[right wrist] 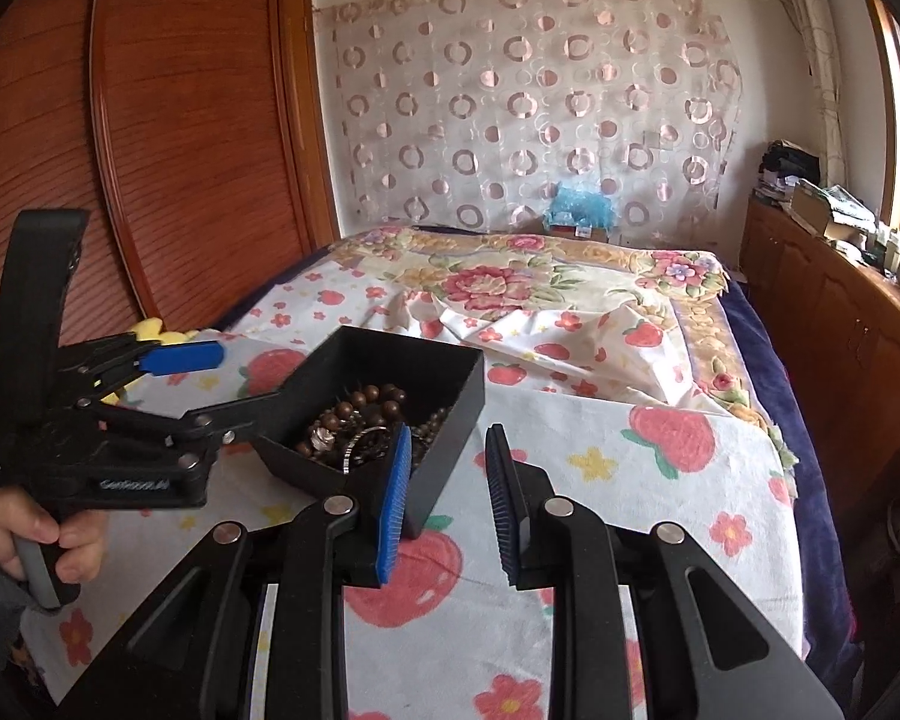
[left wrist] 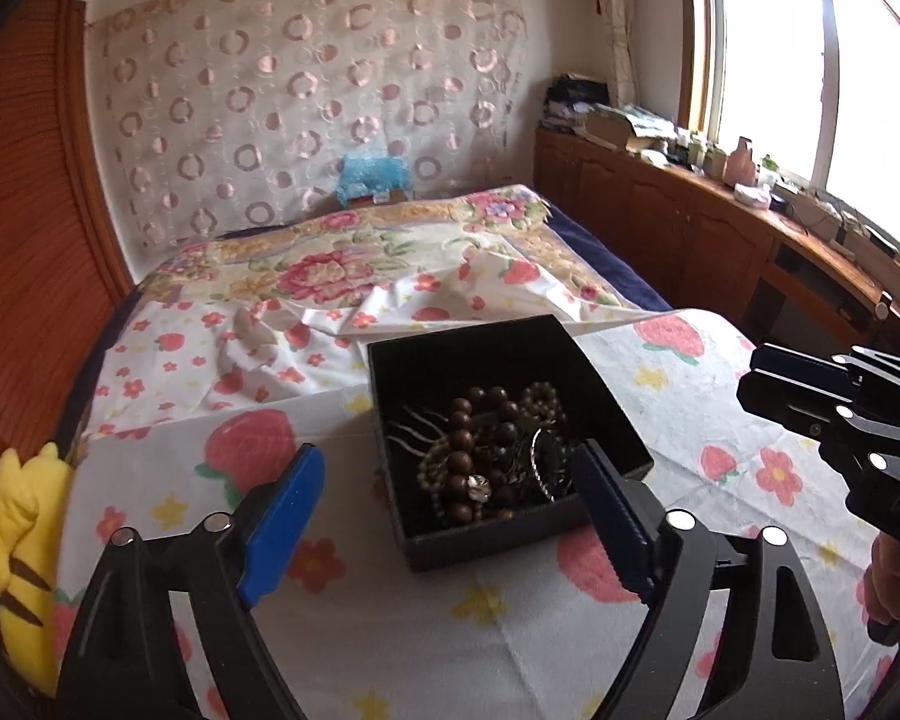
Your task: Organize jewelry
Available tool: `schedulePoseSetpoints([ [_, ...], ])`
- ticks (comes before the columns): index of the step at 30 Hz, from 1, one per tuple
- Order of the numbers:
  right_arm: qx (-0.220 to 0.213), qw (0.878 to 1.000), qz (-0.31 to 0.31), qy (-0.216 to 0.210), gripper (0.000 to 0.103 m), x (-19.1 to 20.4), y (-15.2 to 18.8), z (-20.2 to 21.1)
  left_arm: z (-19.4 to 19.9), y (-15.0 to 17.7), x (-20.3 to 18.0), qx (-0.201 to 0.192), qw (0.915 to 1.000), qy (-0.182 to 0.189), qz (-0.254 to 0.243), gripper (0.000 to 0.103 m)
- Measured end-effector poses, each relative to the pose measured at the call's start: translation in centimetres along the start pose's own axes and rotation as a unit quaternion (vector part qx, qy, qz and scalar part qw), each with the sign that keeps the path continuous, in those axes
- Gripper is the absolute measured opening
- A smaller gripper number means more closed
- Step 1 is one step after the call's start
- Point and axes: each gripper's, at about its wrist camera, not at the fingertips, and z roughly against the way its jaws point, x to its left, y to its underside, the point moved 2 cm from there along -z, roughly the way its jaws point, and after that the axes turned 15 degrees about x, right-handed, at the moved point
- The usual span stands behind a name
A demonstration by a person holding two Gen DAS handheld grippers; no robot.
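A black open box (left wrist: 438,360) sits on the strawberry-print sheet (left wrist: 390,630) on the bed. It holds brown bead bracelets (left wrist: 468,450), a metal bangle and a white hair comb (left wrist: 408,429). My left gripper (left wrist: 444,480) is open and empty, its blue pads on either side of the box's near part. The box also shows in the right wrist view (right wrist: 450,384), beads (right wrist: 360,414) inside. My right gripper (right wrist: 450,462) is open and empty, its jaws astride the box's near right corner. The left gripper (right wrist: 198,378) shows there at the box's left.
A yellow plush toy (left wrist: 18,534) lies at the bed's left edge beside a wooden wardrobe (right wrist: 180,120). A floral quilt (left wrist: 342,264) lies rumpled beyond the box. Wooden cabinets (left wrist: 690,228) with clutter run under the window on the right.
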Motion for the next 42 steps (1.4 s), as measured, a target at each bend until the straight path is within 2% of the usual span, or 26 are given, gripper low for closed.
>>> schedulePoseSetpoints([
  [2, -0.003, 1.0, -0.002, 0.0, 0.029, 0.4, 0.3, 0.2, 0.8, 0.8, 0.1, 0.0, 1.0, -0.008, 0.0, 0.083],
  [3, -0.005, 1.0, -0.004, 0.001, 0.032, 0.5, 0.5, 0.3, 1.1, 1.1, 0.2, -0.001, 0.9999, -0.012, 0.001, 0.09],
  [4, -0.007, 1.0, -0.006, 0.003, 0.041, 0.7, 0.7, 0.5, 1.5, 1.5, 0.3, -0.005, 0.9999, -0.014, 0.003, 0.094],
  [5, -0.009, 1.0, -0.007, 0.005, 0.048, 0.8, 0.9, 0.6, 1.8, 1.8, 0.5, -0.007, 0.9999, -0.015, 0.005, 0.095],
  [7, -0.011, 1.0, -0.012, 0.012, 0.051, 1.1, 1.4, 0.8, 2.7, 2.7, 0.9, -0.016, 0.9996, -0.018, 0.014, 0.095],
  [9, -0.012, 0.999, -0.022, 0.026, 0.058, 1.4, 1.9, 1.2, 3.3, 3.6, 1.5, -0.018, 0.9991, -0.018, 0.032, 0.095],
  [11, -0.021, 0.999, -0.028, 0.027, 0.07, 1.7, 2.5, 1.7, 3.9, 4.5, 2.1, -0.025, 0.9984, -0.018, 0.046, 0.095],
  [20, -0.044, 0.998, -0.035, 0.032, 0.101, 3.3, 3.8, 3.5, 6.8, 7.6, 4.0, -0.036, 0.9956, -0.049, 0.071, 0.095],
  [25, -0.045, 0.997, -0.04, 0.049, 0.101, 4.2, 4.3, 4.2, 8.2, 8.9, 4.1, -0.043, 0.9947, -0.06, 0.071, 0.095],
  [33, -0.069, 0.995, -0.044, 0.056, 0.101, 5.3, 6.2, 6.6, 10.5, 10.4, 4.0, -0.066, 0.9923, -0.064, 0.083, 0.095],
  [42, -0.077, 0.994, -0.051, 0.052, 0.101, 5.5, 7.1, 7.8, 10.9, 11.0, 3.9, -0.063, 0.9926, -0.064, 0.083, 0.095],
])
